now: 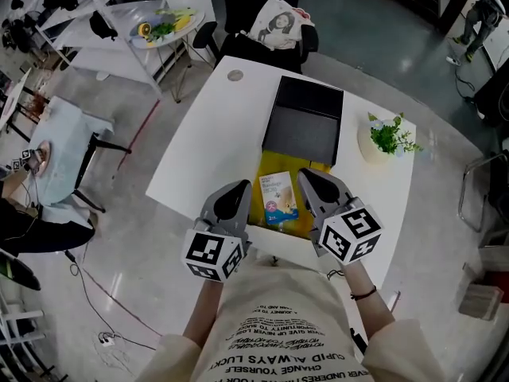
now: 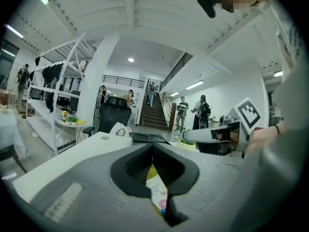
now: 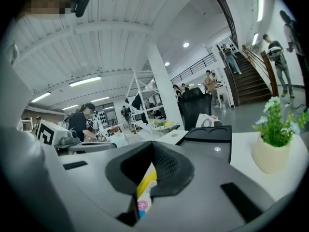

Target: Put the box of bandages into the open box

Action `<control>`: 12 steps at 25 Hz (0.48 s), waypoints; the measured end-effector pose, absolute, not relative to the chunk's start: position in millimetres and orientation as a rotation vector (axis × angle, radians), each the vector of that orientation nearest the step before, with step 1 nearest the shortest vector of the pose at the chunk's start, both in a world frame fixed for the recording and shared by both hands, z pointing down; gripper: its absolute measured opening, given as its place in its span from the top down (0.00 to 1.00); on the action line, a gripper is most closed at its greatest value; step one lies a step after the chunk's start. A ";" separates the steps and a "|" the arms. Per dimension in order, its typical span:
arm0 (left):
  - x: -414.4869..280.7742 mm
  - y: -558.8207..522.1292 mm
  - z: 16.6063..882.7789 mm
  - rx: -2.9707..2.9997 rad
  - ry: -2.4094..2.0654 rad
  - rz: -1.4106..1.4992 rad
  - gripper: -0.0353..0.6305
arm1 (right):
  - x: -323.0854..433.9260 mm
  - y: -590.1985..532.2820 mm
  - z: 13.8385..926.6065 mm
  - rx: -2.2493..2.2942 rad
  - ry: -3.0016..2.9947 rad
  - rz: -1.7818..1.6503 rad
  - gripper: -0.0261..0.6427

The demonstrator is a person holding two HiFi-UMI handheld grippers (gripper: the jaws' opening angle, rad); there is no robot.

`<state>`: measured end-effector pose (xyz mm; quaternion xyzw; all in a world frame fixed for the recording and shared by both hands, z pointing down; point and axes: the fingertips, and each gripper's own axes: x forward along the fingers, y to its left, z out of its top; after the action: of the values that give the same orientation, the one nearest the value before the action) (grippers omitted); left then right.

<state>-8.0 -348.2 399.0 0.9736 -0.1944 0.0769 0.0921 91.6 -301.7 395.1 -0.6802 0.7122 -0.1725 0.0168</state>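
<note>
The bandage box, white with blue and pink print, lies flat inside the open box, which has a yellow lining and a black lid folded back behind it. My left gripper and right gripper hover side by side above the box's near end, one on each side of the bandage box. Both are shut with nothing held. In the left gripper view the bandage box shows below the closed jaws. The right gripper view shows the bandage box under its shut gripper.
The white table carries a potted plant at the right and a small round disc at the far left. A black chair with a printed bag stands behind the table. People walk in the hall beyond.
</note>
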 end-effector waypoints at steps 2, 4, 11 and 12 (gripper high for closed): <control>-9.5 -349.9 389.6 2.905 -0.599 0.205 0.91 | 96.5 -297.6 381.7 -2.110 2.186 -0.473 0.95; -11.0 -351.0 381.4 2.921 -0.620 0.184 0.91 | 102.1 -292.6 369.8 -2.104 2.151 -0.424 0.95; -18.8 -357.2 366.9 2.944 -0.716 0.133 0.91 | 117.2 -282.7 352.4 -2.088 2.115 -0.339 0.95; -19.6 -357.7 366.0 2.944 -0.726 0.126 0.91 | 119.7 -281.7 351.6 -2.088 2.106 -0.334 0.95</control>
<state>-19.6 -357.7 366.0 0.9687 -0.2390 0.0415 0.0532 119.7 -281.7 351.6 -0.6976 0.7034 -0.1116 0.0786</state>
